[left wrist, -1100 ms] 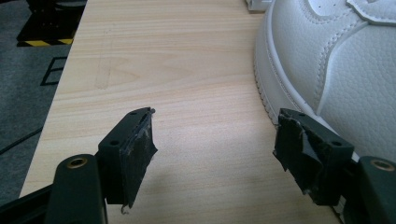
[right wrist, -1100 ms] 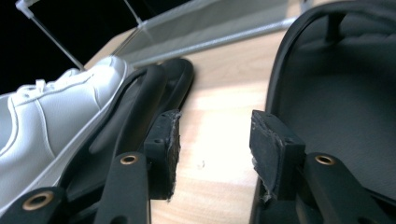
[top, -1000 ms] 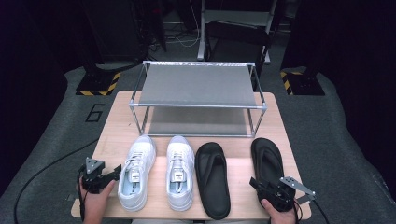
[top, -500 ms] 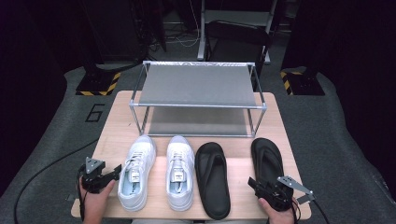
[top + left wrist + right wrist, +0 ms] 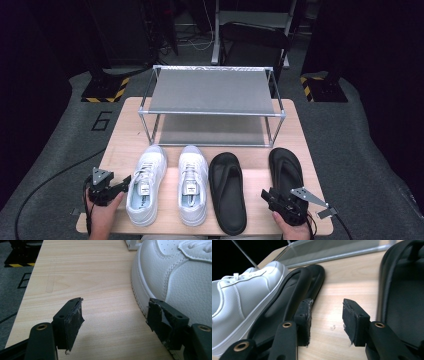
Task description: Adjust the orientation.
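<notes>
We see the right sandal (image 5: pixel 286 172) just beside our right gripper (image 5: pixel 325 315), outside its jaws (just been closing, nothing between). Left gripper (image 5: pixel 115 317) gapes beside the left sneaker (image 5: pixel 180 277), 2 pairs fronting the rack (image 5: pixel 212 95).

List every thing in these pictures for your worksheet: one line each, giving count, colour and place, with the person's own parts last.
Sneakers: two, white, side by side on the table's front left.
Flip-flops: two, black, right of the sneakers.
Shoe rack: one, grey metal, two shelves, at the table's back.
Table: one, light wood.
Left gripper: one, black, jaws open beside the left sneaker, holding nothing.
Right gripper: one, black, between the flip-flops; jaws have just been closing, nothing between them.
</notes>
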Demonstrator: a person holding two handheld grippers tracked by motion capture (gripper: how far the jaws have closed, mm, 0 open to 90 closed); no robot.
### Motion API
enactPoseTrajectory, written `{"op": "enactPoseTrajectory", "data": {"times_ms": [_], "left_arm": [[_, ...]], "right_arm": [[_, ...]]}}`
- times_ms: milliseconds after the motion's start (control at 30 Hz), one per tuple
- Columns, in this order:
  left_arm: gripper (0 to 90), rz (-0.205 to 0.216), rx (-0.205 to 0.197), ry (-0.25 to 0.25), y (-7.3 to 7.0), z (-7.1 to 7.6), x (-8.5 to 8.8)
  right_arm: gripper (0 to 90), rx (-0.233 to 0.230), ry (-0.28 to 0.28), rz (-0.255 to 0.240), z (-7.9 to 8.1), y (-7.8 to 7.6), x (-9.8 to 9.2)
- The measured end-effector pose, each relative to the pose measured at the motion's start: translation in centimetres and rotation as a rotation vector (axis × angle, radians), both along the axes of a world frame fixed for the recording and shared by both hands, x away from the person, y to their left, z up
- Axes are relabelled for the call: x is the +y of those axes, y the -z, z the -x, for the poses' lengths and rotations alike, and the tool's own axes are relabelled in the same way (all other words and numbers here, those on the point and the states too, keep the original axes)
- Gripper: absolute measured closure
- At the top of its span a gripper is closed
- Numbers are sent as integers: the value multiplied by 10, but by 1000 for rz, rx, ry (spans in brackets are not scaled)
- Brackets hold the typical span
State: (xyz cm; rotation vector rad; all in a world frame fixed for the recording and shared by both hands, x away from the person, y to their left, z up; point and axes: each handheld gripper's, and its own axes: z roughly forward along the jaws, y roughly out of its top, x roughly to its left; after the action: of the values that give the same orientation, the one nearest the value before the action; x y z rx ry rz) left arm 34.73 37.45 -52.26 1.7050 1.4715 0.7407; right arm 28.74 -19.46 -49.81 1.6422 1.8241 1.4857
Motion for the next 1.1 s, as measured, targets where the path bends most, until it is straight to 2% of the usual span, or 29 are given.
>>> {"op": "enactPoseTrajectory", "data": {"times_ms": [133, 167, 267, 333, 433, 567, 700, 767, 1000, 1100], "left_arm": [[284, 4, 13, 5, 0, -1, 0], [284, 5, -1, -1, 0, -1, 0], [284, -1, 2, 2, 0, 0, 0], [284, 3, 1, 0, 0, 0, 0], [284, -6, 10, 5, 0, 0, 1], [284, 6, 5, -2, 0, 0, 0], [284, 0, 25, 9, -1, 1, 0], [284, -3, 12, 7, 0, 1, 0], [284, 1, 13, 5, -1, 2, 2], [284, 0, 17, 7, -1, 3, 2]], "right_arm": [[591, -2, -11, 33, 0, 0, 4], [591, 6, -22, 33, 0, 1, 6], [579, 28, -39, 12, 0, 1, 11], [573, 44, -45, 40, -1, 3, 16], [583, 45, -53, 47, -2, 5, 19], [582, 44, -71, 45, -4, 5, 23], [581, 55, -85, 34, -5, 7, 28], [580, 61, -89, 31, -6, 8, 30], [571, 56, -99, 15, -6, 9, 36], [559, 74, -104, 10, -5, 9, 40]]}}
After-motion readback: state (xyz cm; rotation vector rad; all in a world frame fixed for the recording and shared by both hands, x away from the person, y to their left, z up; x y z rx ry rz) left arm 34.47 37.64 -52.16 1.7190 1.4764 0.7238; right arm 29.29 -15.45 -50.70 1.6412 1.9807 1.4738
